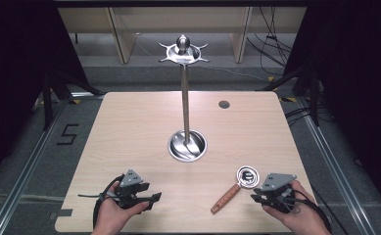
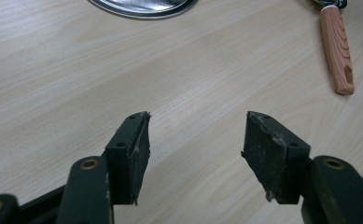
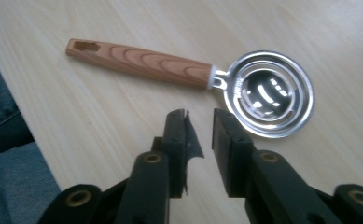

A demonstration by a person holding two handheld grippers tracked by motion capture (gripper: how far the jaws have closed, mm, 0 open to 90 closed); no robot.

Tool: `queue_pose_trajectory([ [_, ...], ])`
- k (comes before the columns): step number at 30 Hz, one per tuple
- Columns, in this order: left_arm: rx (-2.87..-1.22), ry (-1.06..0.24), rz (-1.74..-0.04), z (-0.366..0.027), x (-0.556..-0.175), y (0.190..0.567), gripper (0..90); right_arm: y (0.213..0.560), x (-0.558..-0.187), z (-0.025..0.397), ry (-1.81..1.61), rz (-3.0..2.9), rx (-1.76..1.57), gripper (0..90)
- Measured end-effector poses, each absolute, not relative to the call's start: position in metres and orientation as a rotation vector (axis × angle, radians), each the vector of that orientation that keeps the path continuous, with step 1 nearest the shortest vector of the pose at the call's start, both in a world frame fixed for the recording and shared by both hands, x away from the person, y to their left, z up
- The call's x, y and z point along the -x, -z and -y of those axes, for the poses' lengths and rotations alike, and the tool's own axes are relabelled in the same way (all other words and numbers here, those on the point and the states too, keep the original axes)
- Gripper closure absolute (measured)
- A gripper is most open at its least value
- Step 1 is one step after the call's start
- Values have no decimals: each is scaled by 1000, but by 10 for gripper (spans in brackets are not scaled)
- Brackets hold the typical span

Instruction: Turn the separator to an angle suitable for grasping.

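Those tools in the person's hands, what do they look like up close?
Each tool, left and right, is a black frame with a grey three-cornered plate on top and a black cable trailing from it. Its two black jaws carry dark, worn pads with frayed edges, joined by brass-coloured rivets. The forearms are bare; blue denim shows beside the table.

Both grippers are black. The left gripper (image 1: 154, 198) and the right gripper (image 1: 254, 197) each carry a grey three-cornered plate on top and trail a black cable that loops by the wrist. Brass-coloured rivets sit at the jaw arms' joints. The rectangular pads (image 2: 273, 154) are black, with small screw holes and frayed, worn edges. The forearms are bare, and blue denim (image 3: 4, 154) covers the legs.
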State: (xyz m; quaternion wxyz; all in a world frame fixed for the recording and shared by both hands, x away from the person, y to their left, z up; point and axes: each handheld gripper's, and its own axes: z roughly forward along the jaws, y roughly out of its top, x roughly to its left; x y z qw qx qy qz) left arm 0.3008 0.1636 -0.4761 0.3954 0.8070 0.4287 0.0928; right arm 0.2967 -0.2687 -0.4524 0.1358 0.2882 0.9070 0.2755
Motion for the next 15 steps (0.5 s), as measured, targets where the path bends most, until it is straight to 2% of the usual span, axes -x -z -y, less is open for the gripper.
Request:
queue_pose_trajectory([
  [4, -2068, -235, -1064, -165, -300, 475, 399, 453, -296, 261, -759, -2681, -845, 897],
  [15, -2068, -227, -1060, -162, -300, 475, 398, 454, -306, 212, -608, -2901, -830, 900],
])
